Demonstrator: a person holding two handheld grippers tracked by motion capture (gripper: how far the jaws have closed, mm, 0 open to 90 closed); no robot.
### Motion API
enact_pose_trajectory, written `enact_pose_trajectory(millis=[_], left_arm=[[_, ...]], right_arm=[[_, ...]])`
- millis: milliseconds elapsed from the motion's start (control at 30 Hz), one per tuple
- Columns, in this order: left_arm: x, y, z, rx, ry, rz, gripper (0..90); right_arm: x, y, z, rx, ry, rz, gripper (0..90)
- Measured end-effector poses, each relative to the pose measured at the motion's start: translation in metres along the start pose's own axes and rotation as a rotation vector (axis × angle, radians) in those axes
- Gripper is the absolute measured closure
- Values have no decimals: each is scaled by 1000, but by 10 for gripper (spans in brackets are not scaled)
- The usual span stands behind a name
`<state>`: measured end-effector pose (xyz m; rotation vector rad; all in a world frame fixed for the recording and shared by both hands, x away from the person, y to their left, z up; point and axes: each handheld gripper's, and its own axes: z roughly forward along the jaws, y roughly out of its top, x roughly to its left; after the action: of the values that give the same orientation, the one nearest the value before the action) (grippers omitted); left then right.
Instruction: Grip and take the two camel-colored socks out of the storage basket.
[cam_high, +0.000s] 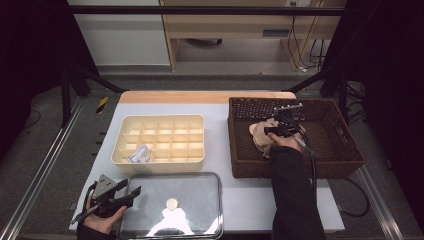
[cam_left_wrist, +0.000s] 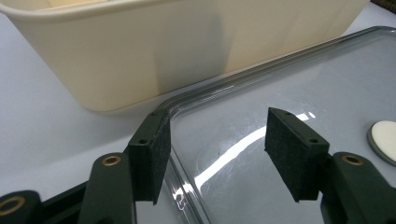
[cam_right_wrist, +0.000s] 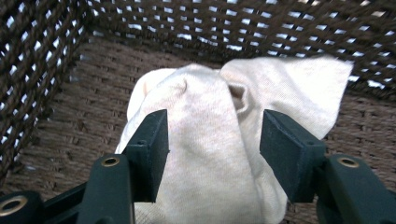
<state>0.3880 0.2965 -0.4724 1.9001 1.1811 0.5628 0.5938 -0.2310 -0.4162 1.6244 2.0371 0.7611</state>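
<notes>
A crumpled beige cloth (cam_high: 259, 134) lies in the brown wicker basket (cam_high: 295, 169) on the right of the table. My right gripper (cam_high: 268, 131) reaches down into the basket. In the right gripper view its jaws (cam_right_wrist: 215, 149) stand open on either side of a fold of the cloth (cam_right_wrist: 210, 112), and the pads do not press it. At the near left, my left gripper (cam_high: 131, 192) is open beside the corner of a clear lid (cam_high: 195, 192). Its jaws (cam_left_wrist: 217, 149) straddle the lid's rim (cam_left_wrist: 303, 79) with nothing gripped.
A cream divided tray (cam_high: 157, 163) sits at mid-left, with a small white cloth (cam_high: 139, 154) in a front compartment. Its wall (cam_left_wrist: 187, 51) rises just beyond the left gripper. The lid has a round pale knob (cam_high: 172, 203). The basket's woven walls (cam_right_wrist: 84, 93) close in around the right gripper.
</notes>
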Motion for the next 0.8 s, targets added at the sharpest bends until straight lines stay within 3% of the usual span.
enact_pose_trajectory(millis=[233,433,633,800], left_arm=[[-1,0,2,18,-12,5,406],[-1,-1,3,22,-19,4,411],[-1,-1,3,23,-21,1,410],[-1,-1,3,26,-27,-2,409]], right_arm=[[-2,-1,4,41,13,21,438],[0,-1,5,90,26,13,631],[1,0,2,103,30,-12,832],[1,2,-5,70,41,7,861]])
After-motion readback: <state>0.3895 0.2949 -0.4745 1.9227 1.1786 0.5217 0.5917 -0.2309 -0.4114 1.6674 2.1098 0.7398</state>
